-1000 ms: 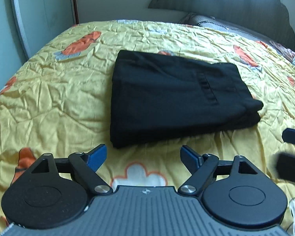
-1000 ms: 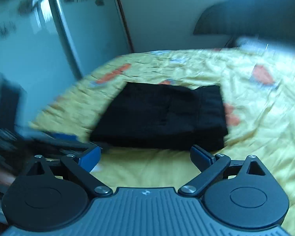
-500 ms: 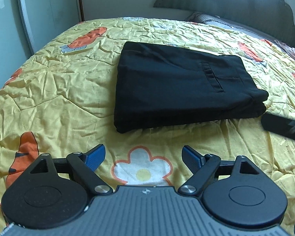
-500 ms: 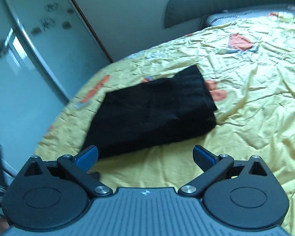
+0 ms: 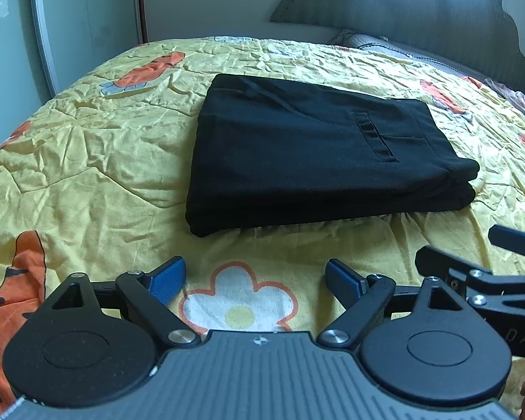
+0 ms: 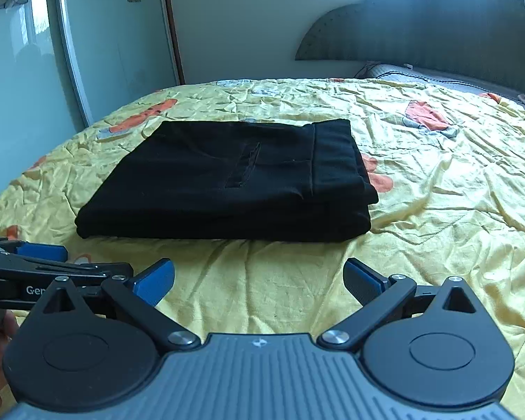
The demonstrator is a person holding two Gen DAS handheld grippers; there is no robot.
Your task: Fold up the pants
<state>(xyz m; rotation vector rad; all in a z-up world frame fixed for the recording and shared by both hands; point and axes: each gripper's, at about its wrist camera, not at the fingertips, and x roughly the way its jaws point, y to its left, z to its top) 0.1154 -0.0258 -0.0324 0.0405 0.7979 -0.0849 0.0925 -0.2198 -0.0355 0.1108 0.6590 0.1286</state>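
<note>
A: Left gripper [image 5: 253, 280] — jaws opening, nothing between them. The black pants [image 5: 318, 154] lie folded mid-quilt [image 5: 87, 175], well ahead.

B: Right gripper [image 6: 259, 278] gapes wide, empty too. The pants look soft, limp (likely to slump) — I'd pinch the stacked near edge. Layers underneath are hidden.

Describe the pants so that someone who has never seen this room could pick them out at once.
Start from the bed with the yellow cartoon-print quilt. In its middle lie the pants, folded into a flat rectangular stack. They are the only plain black thing on the quilt, with a pocket slit on top.
</note>
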